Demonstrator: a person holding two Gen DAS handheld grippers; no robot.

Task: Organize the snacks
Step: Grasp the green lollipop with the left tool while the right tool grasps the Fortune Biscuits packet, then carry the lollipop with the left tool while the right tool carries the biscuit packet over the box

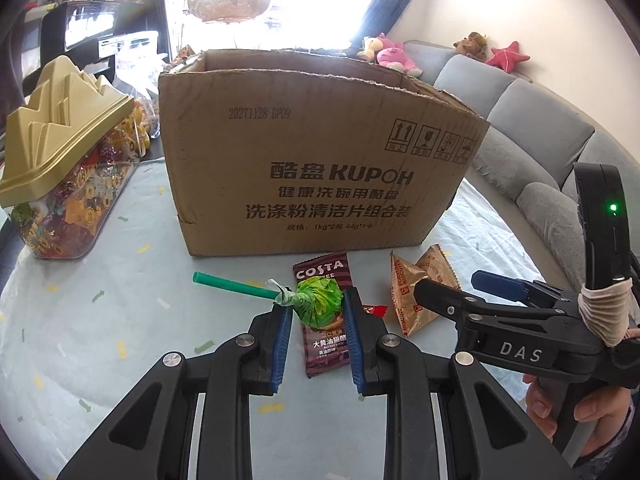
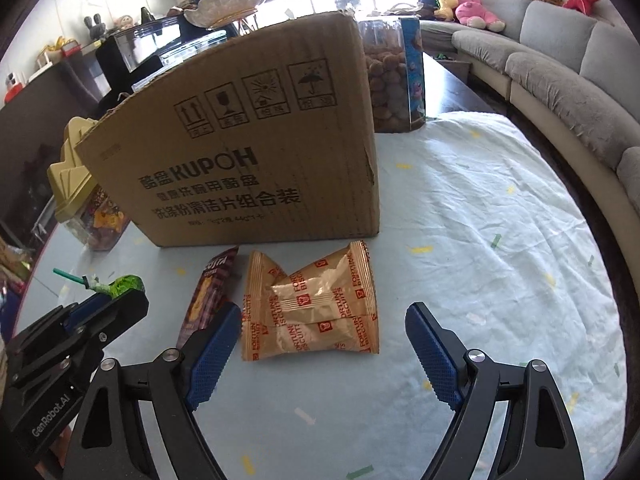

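Blue-padded fingers (image 1: 282, 344) of the left gripper (image 1: 319, 322) are pinching the green-wrapped head of a lollipop (image 1: 319, 305), the jaws drawn almost fully together on it. Its green stick (image 1: 234, 285) is pointing out to the left, over the cloth. Under the lollipop, a dark Costa snack sachet (image 1: 325, 354) is lying flat on the table, and a small red wrapper (image 1: 374, 310) is peeking out just beside the right-hand finger.

Over on the right, the right gripper (image 2: 320, 350) is standing with its jaws spread wide and nothing pressed between the pads. A tan Fortune Biscuits packet (image 2: 316, 308) is sitting between and just ahead of the two open fingers, apart from both. The Costa sachet is showing in this view too, touching the left edge of that packet and partly hidden behind the left finger. In the left wrist view, a hand (image 1: 576, 408) is gripping the right gripper's handle.

Beyond the snacks, a big open cardboard box (image 1: 320, 152) printed KUPOH is standing on the pale confetti-patterned tablecloth (image 2: 500, 240), just behind the sachet and the packet. To its left, a clear candy container with a gold mountain-shaped lid (image 1: 64, 148) is sitting near the table's edge. Behind the box's right corner, a clear tub of brown round snacks (image 2: 390, 68) is standing upright. A grey sofa (image 2: 560, 64) with plush toys (image 2: 478, 10) is curving along the far right.
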